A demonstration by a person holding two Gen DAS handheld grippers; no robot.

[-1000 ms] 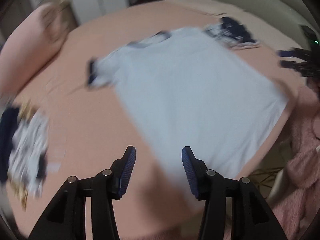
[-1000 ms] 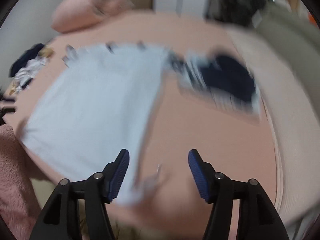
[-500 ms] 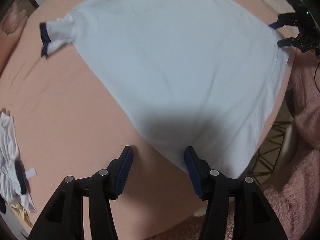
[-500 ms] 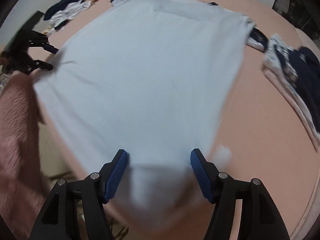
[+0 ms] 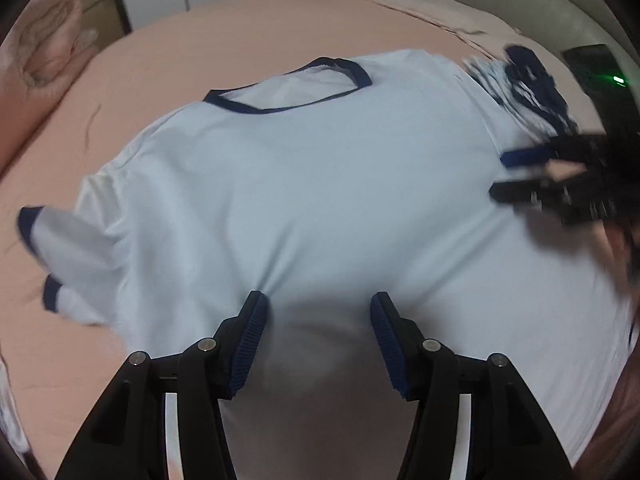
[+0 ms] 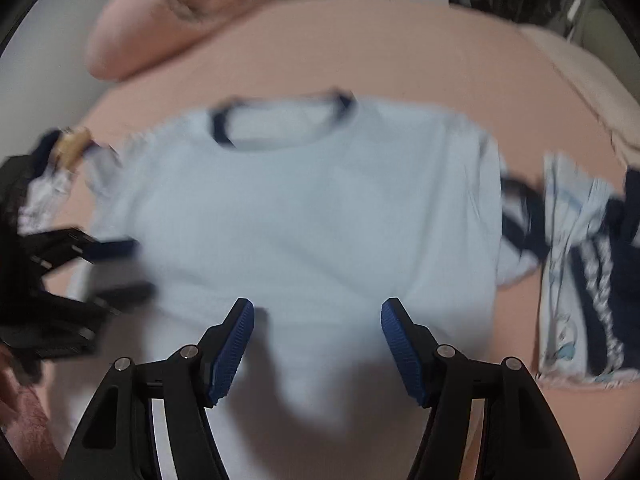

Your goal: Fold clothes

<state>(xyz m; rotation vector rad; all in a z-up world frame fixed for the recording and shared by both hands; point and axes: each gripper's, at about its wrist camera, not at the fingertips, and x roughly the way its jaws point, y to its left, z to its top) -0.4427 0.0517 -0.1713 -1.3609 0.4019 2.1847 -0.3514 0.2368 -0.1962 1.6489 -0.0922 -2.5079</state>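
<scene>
across the pink bed sheet (image 5: pixel 248 32) in the left wrist view lies a pale blue t-shirt (image 5: pixel 320 184), spread flat with its navy-trimmed collar (image 5: pixel 288 88) toward the far side. the left gripper (image 5: pixel 316 312) sits low over the shirt's near part, its blue-padded jaws standing well apart with cloth between and under them; the left pad touches a small pucker in the fabric. one short sleeve with a navy cuff (image 5: pixel 56 240) flares out on the left edge of the shirt. at the right edge the right gripper (image 5: pixel 532 176) reaches in sideways, blurred, its jaws apart over the shirt's other side. beyond it a crumpled navy-and-white garment (image 5: pixel 528 88) rests on the sheet beside the shirt's shoulder. a pink pillow (image 5: pixel 36 64) sits at the far left.

from the right wrist view, which is blurred, the same t-shirt (image 6: pixel 312 200) fills the middle, collar (image 6: pixel 280 120) away from the camera. the right gripper (image 6: pixel 316 320) hangs over the shirt's lower part with its blue pads spread wide, nothing clamped. the left gripper (image 6: pixel 116 268) shows at the left edge, jaws apart at the shirt's side. a folded navy-and-white garment (image 6: pixel 588 272) lies just beside the shirt on the right, and a small heap of clothes (image 6: pixel 56 168) lies at the far left. the pink pillow (image 6: pixel 168 28) rests at the top.
</scene>
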